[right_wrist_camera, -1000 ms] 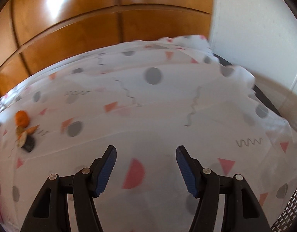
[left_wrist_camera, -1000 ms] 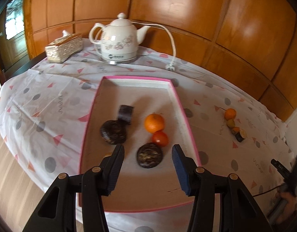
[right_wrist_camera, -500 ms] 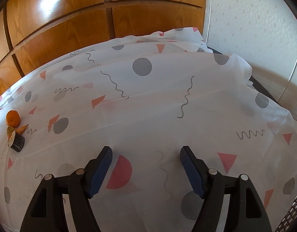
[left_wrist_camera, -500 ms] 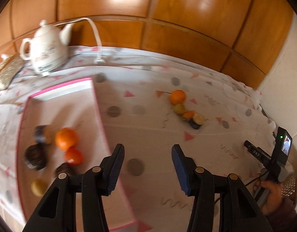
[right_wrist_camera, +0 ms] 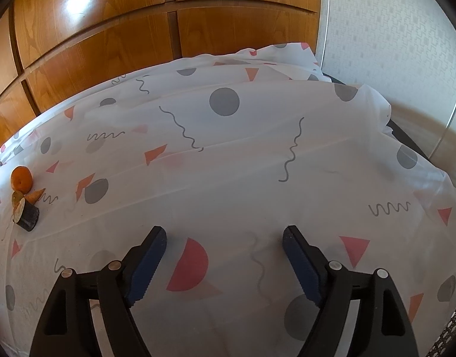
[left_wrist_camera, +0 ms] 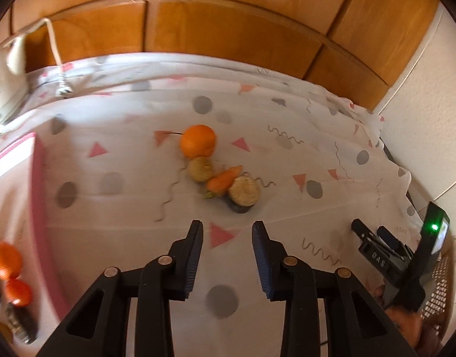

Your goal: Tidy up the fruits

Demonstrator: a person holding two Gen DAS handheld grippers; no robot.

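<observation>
Landmark is the pink-rimmed tray; it sits at the left edge of the left wrist view on the bench with its patterned cloth; inside it, blurred, an orange, a smaller red fruit and some dark pieces show at the frame edge, so part of the sorting looks done.

Left to do: a small cluster well to the right of the tray, out on the cloth; a mandarin, a tan round piece touching it, an orange wedge, and a dark cylinder with a tan cut face; all four lie bunched together, none in the tray yet.

Left gripper hangs above the cloth just short of the cluster, pointing at it; its fingers have just been closing, a narrow gap is left, nothing between them. Right gripper sits further right of the tray, past the cluster, over bare cloth; its fingers have just been opening, now wide apart, empty.

Judgement: roughly midway; next likely pick is from the cluster, and the left fingers would need to spread again first; pieces touch, so one may nudge the others.
</observation>
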